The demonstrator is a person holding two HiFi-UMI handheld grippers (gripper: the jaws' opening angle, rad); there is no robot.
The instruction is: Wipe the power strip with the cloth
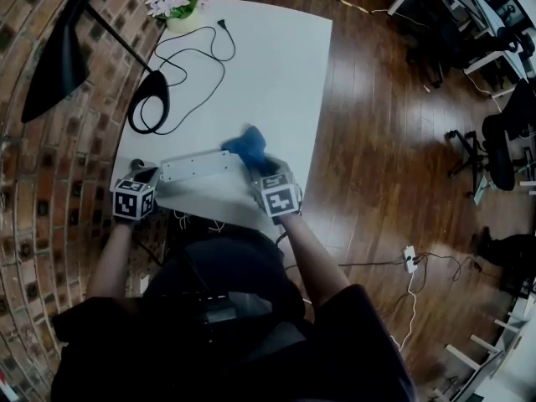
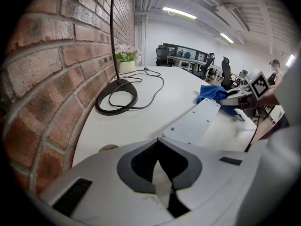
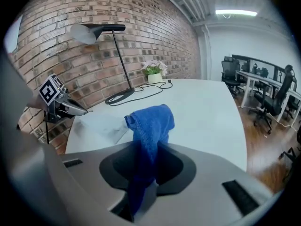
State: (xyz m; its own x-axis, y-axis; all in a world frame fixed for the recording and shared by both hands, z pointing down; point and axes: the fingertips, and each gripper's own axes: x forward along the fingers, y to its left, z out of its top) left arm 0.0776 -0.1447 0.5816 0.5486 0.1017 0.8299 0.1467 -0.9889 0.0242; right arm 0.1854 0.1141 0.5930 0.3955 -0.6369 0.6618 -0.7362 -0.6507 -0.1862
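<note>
so in head view the power strip lies by the table's near edge, left gripper view has the left gripper pinched closed, right gripper view has the right gripper clamping the blue cloth

Dark top, black-white marker cubes

My cloth is blue; the power strip and worktop are white, the brick wall red-brown.
</note>
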